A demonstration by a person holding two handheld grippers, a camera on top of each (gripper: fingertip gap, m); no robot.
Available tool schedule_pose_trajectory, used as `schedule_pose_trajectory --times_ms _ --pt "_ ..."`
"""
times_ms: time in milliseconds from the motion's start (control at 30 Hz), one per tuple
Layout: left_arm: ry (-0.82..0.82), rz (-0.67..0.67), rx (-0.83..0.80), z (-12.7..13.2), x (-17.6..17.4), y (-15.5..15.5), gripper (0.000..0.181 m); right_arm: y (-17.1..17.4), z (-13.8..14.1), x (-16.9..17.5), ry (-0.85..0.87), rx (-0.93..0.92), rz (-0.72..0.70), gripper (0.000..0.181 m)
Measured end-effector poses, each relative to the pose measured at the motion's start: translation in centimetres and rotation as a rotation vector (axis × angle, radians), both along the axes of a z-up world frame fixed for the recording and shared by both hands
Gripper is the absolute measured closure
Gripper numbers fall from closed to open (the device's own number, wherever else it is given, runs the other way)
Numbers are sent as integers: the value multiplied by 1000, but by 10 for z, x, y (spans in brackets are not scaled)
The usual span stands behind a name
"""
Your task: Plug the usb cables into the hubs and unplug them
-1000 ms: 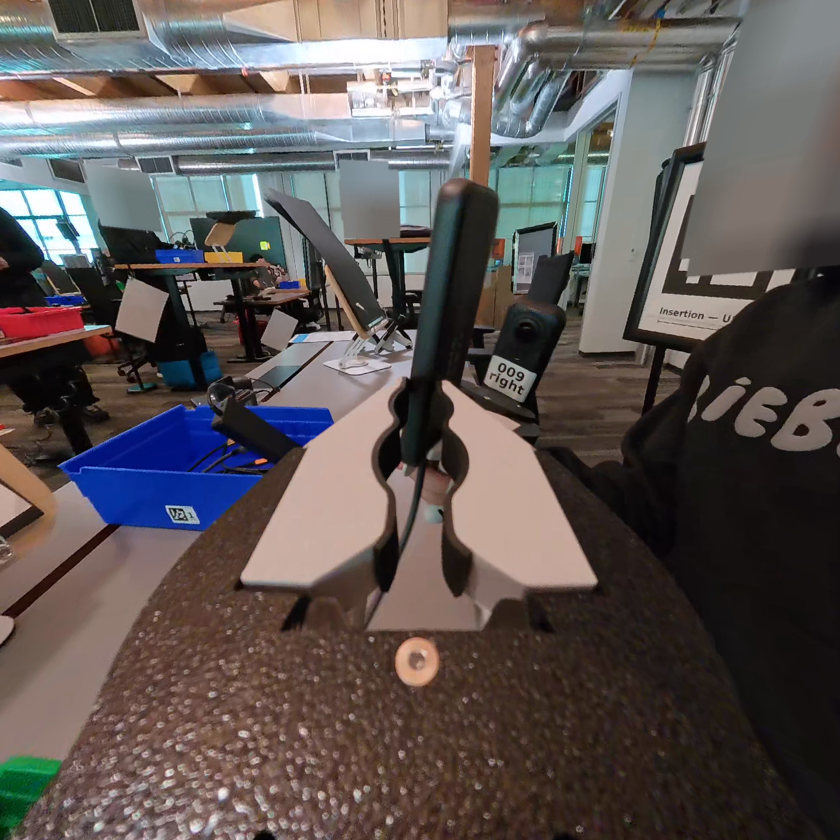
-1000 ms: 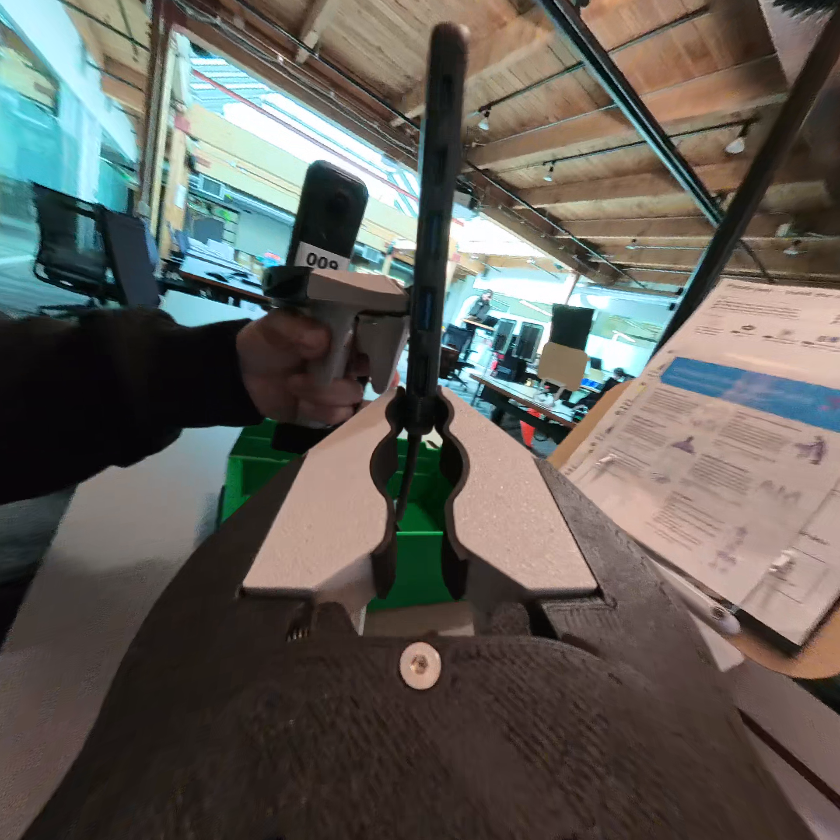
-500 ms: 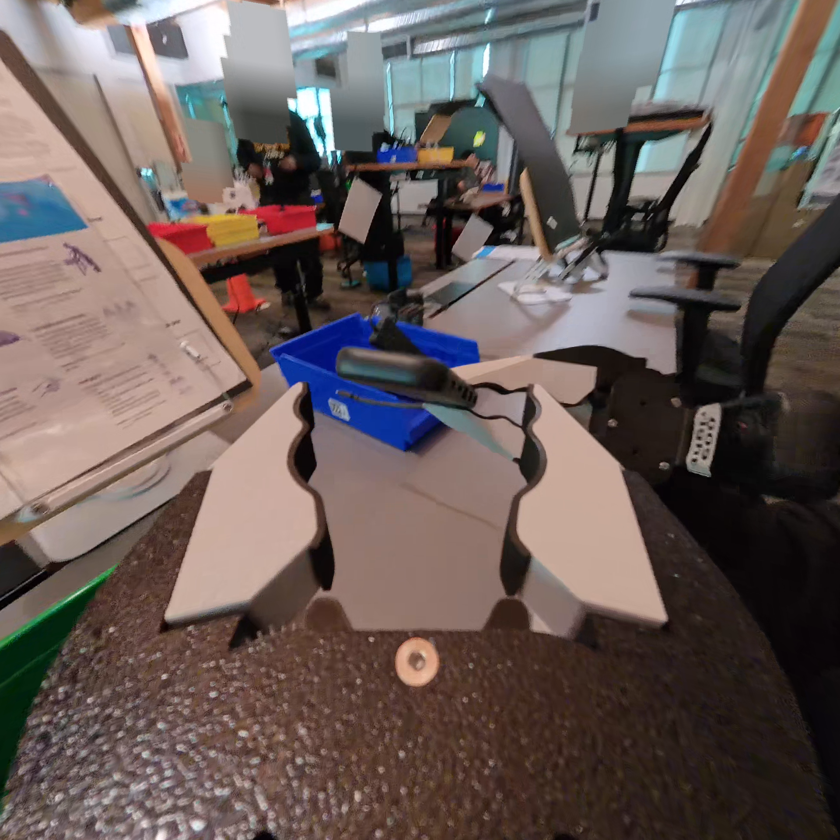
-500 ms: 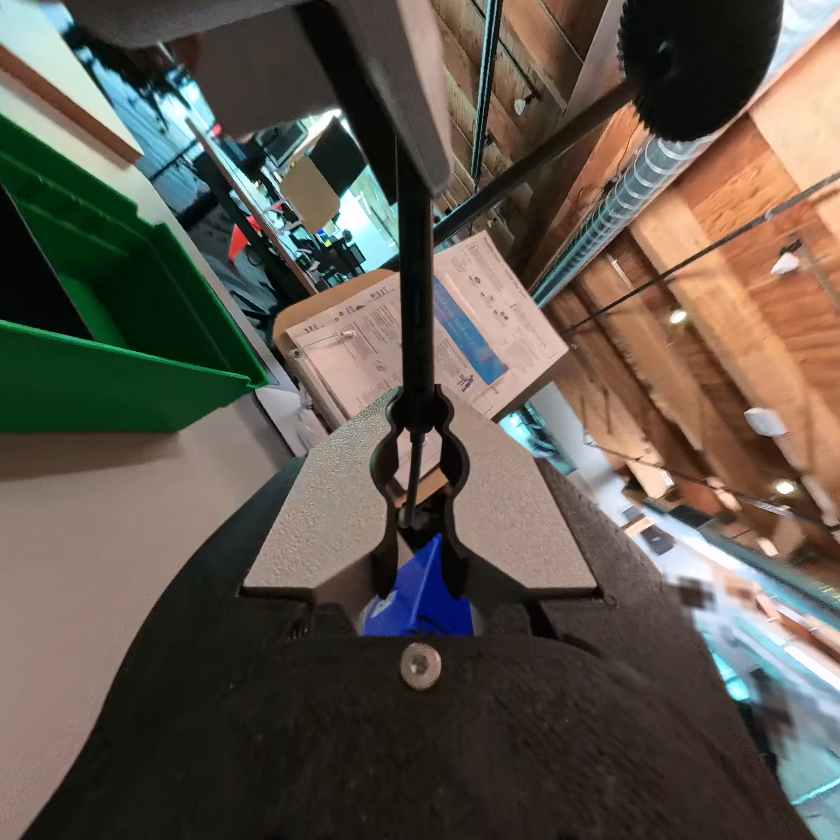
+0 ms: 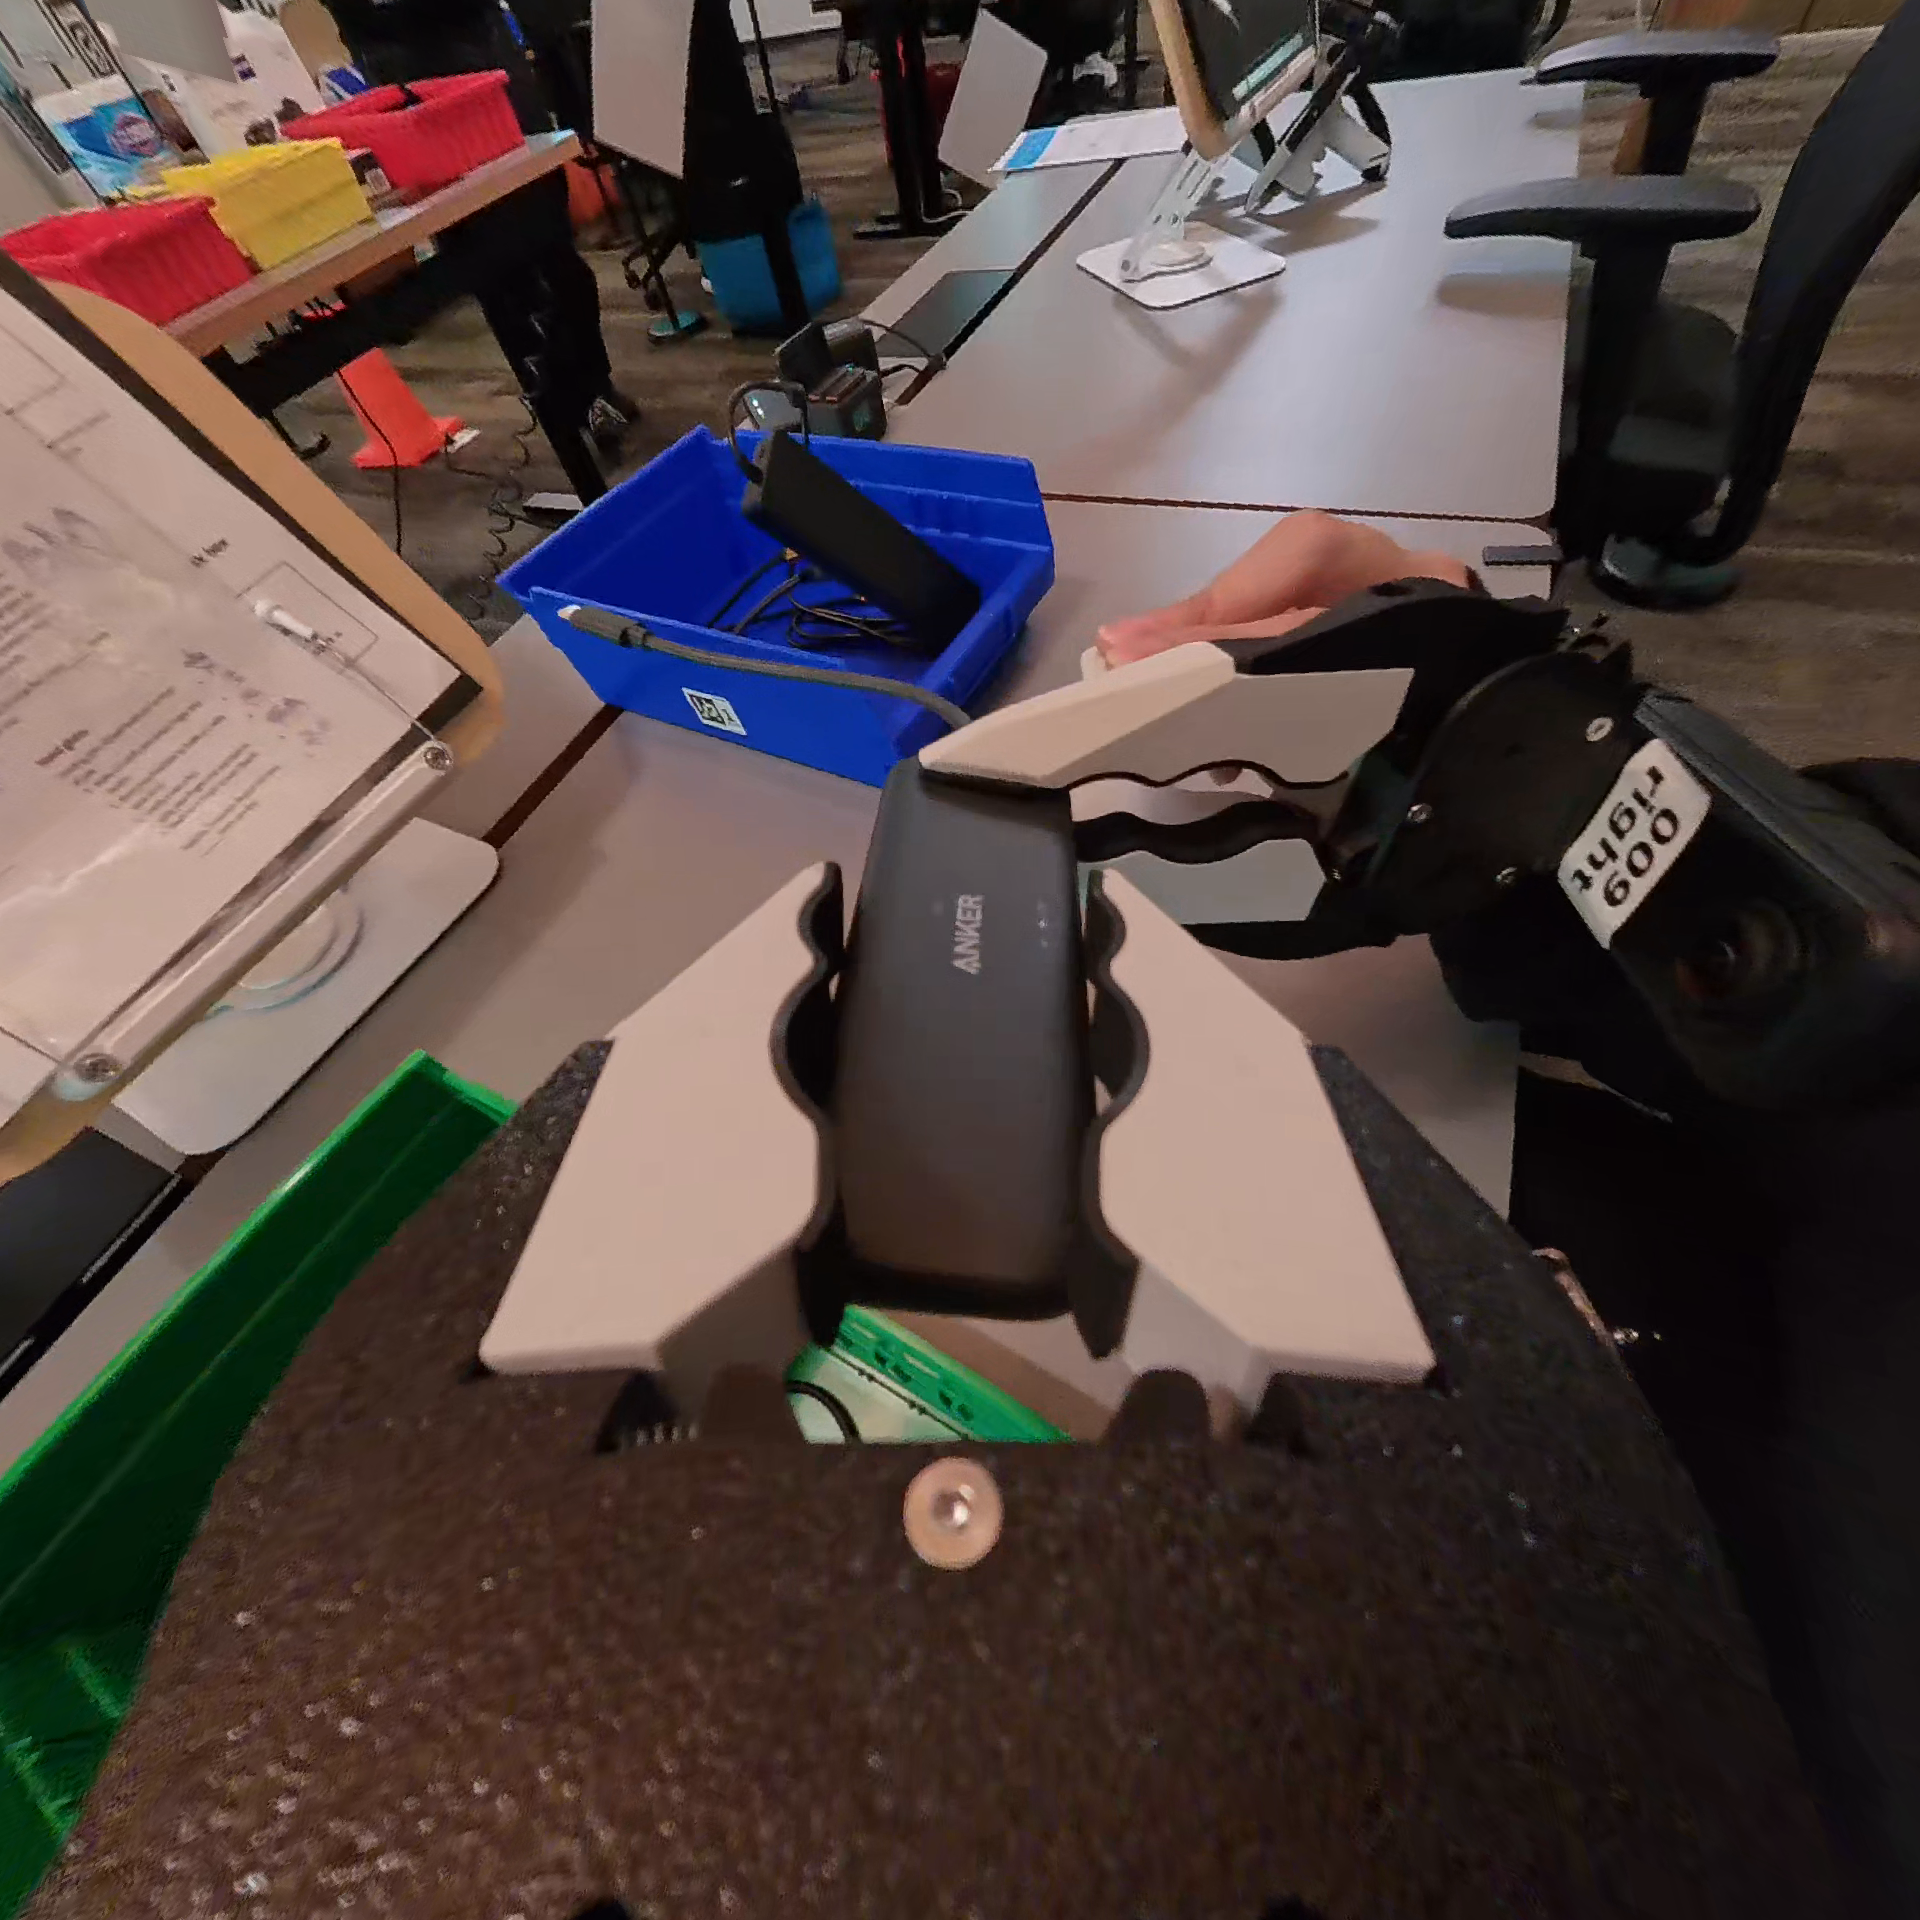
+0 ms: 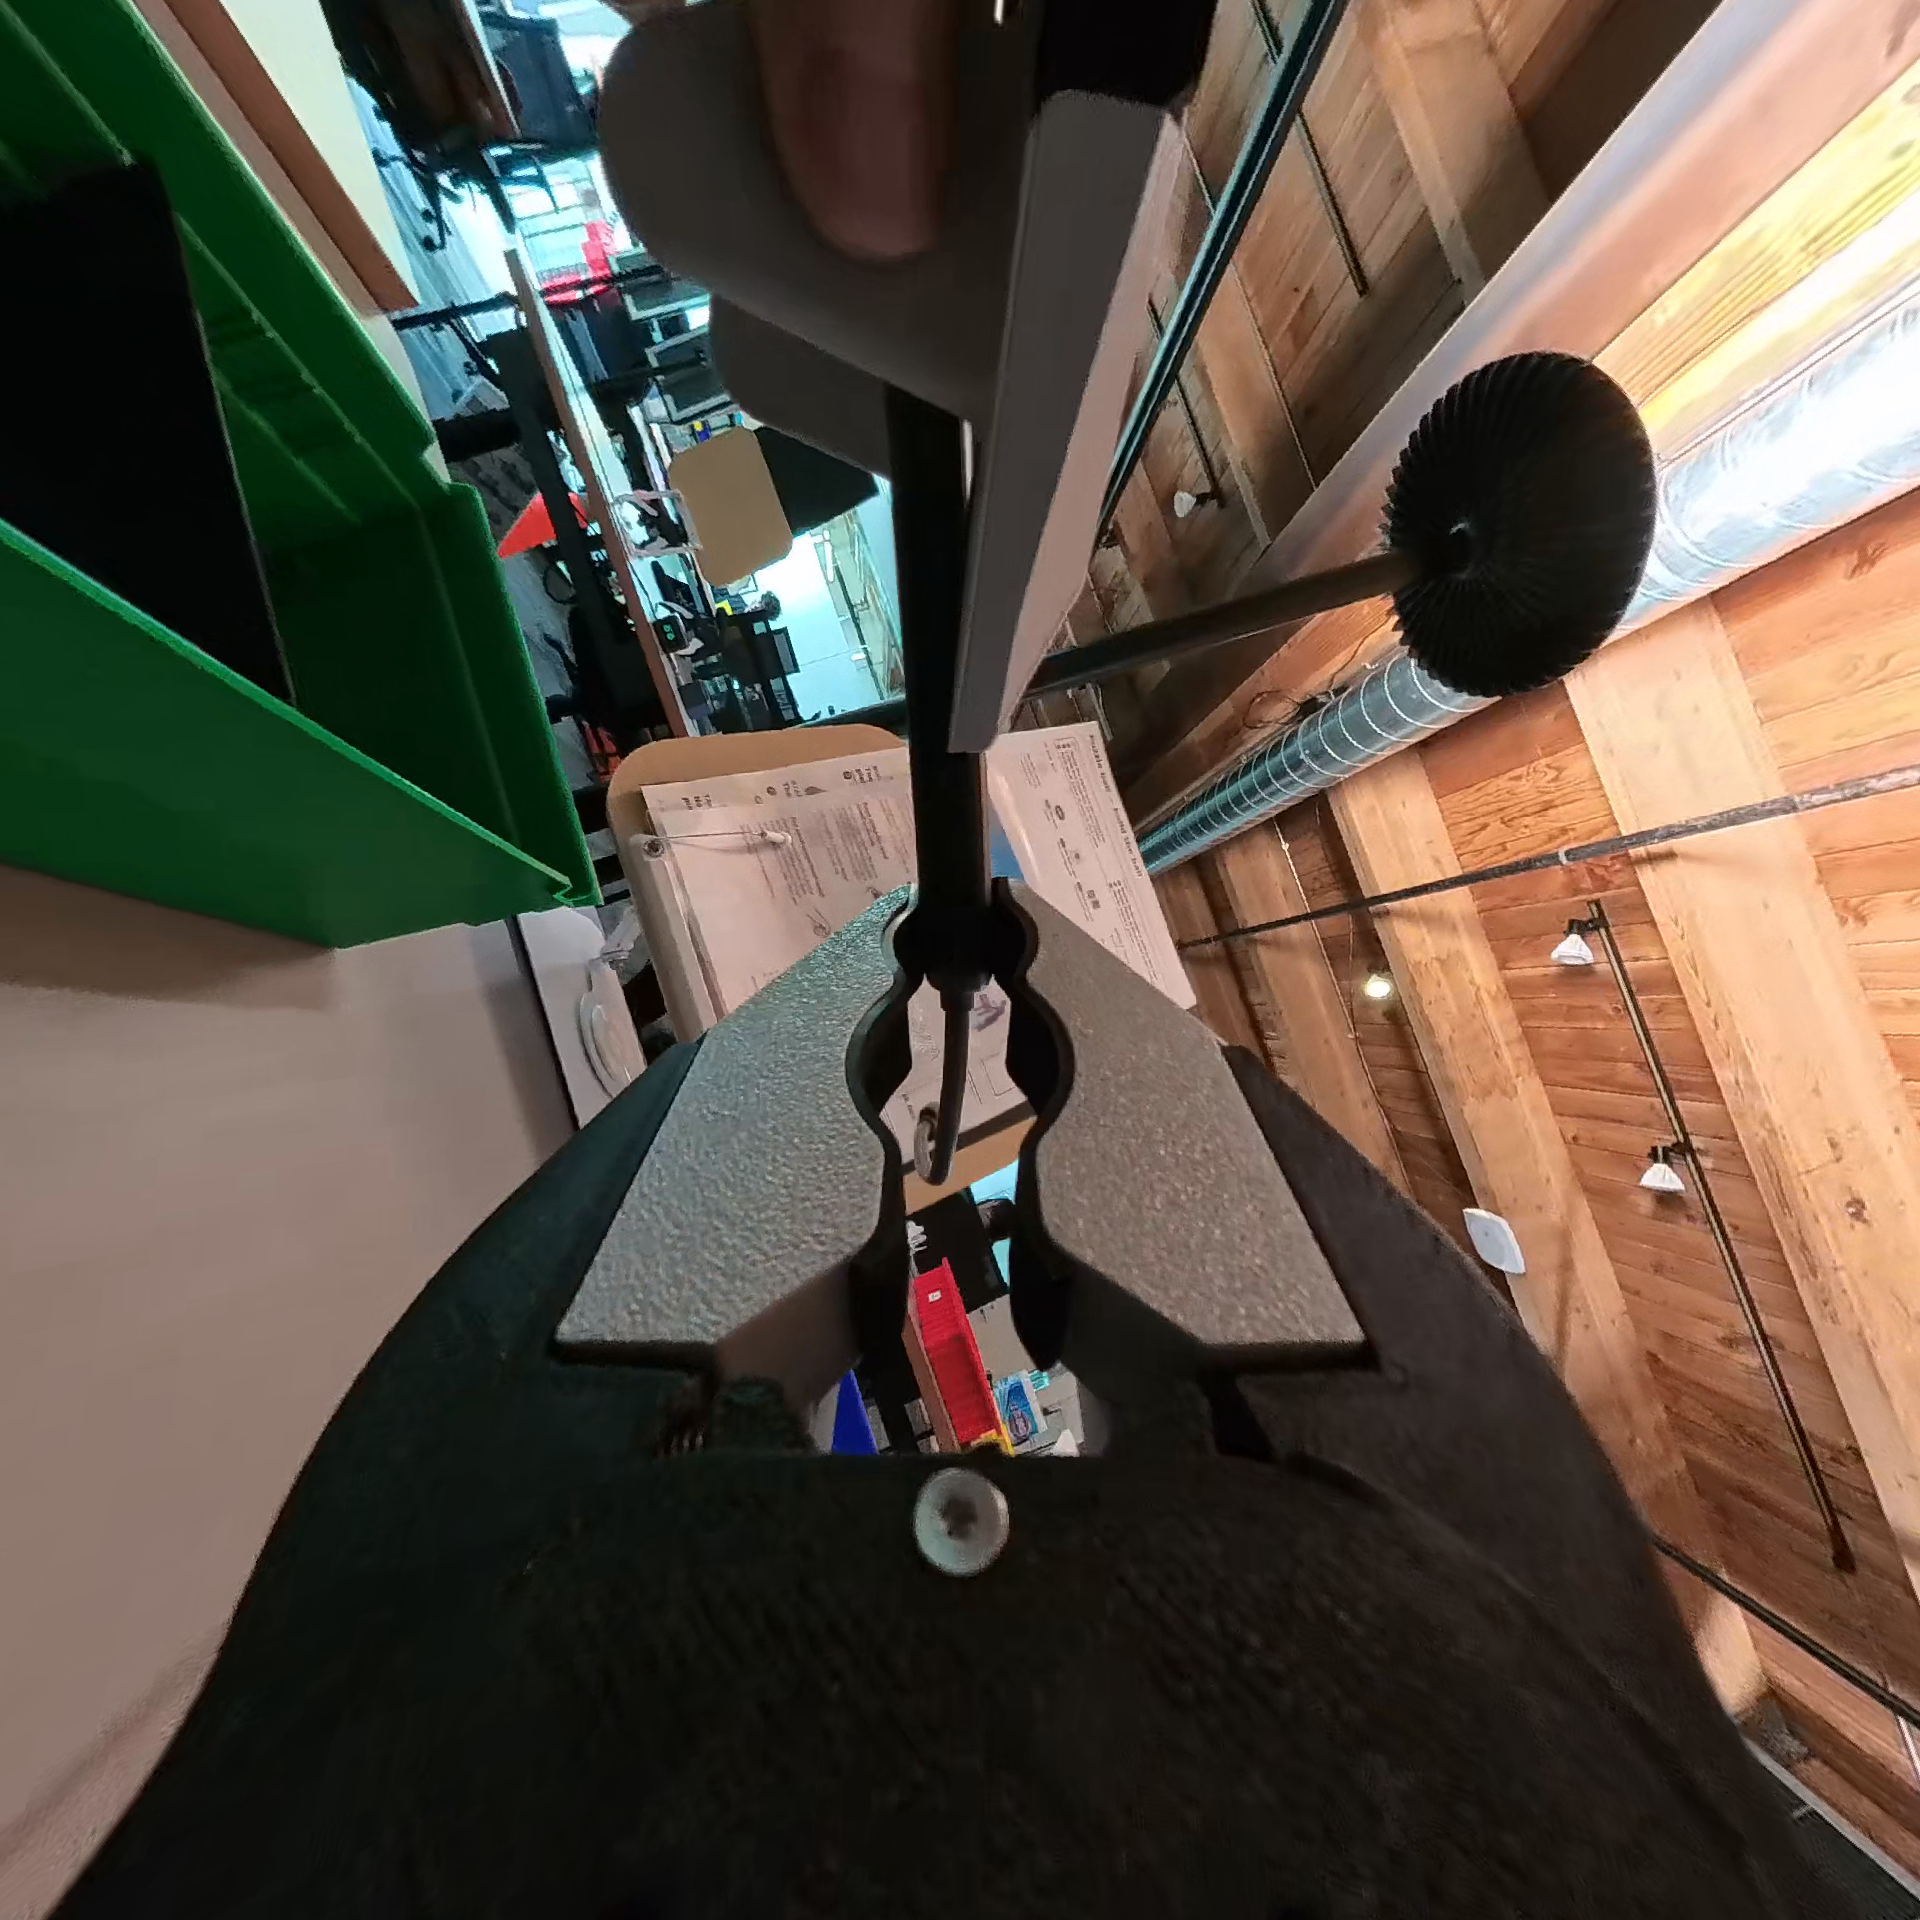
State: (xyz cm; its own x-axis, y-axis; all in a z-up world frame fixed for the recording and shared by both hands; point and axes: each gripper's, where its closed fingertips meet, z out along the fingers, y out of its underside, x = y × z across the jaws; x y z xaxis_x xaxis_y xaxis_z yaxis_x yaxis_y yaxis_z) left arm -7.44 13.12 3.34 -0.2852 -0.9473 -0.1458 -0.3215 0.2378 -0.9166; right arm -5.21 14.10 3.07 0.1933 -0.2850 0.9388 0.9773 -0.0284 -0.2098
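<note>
Left wrist view: the left gripper [image 5: 961, 997] was closed around the hub [image 5: 961, 1060], flat face up, held above the table [image 5: 1299, 416] and the green bin [image 5: 208, 1299]. The right gripper [image 5: 987, 764] clamped the hub's far end, where its grey cable [image 5: 790, 675] trailed off over the blue bin [image 5: 665, 665], which held another hub [image 5: 862, 540] and loose cables. Judged from this, the hub was being passed between grippers before plugging; next the right one must let go and pick up a plug. A document stand [image 5: 208, 675] stood left, chairs and other desks beyond

Right wrist view: the right gripper [image 6: 961, 935] was closed on the hub's [image 6: 940, 727] thin edge, its cable [image 6: 951, 1091] curling between the fingers; the left gripper [image 6: 883, 260] held the far end. Green bin [image 6: 312, 727] left, wooden ceiling right
</note>
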Motion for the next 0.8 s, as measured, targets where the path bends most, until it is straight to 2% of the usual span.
schedule_pose_trajectory --times_ms 367,533,800 --pt "8 -22 -5 -11 -1 4 136 3 -5 0 -39 -1 -17 170" --pt "-4 19 5 -11 -3 11 124 1 -2 11 0 10 -38 170" --pt "-15 63 32 -11 -2 14 129 0 -4 15 13 -2 -45 170"
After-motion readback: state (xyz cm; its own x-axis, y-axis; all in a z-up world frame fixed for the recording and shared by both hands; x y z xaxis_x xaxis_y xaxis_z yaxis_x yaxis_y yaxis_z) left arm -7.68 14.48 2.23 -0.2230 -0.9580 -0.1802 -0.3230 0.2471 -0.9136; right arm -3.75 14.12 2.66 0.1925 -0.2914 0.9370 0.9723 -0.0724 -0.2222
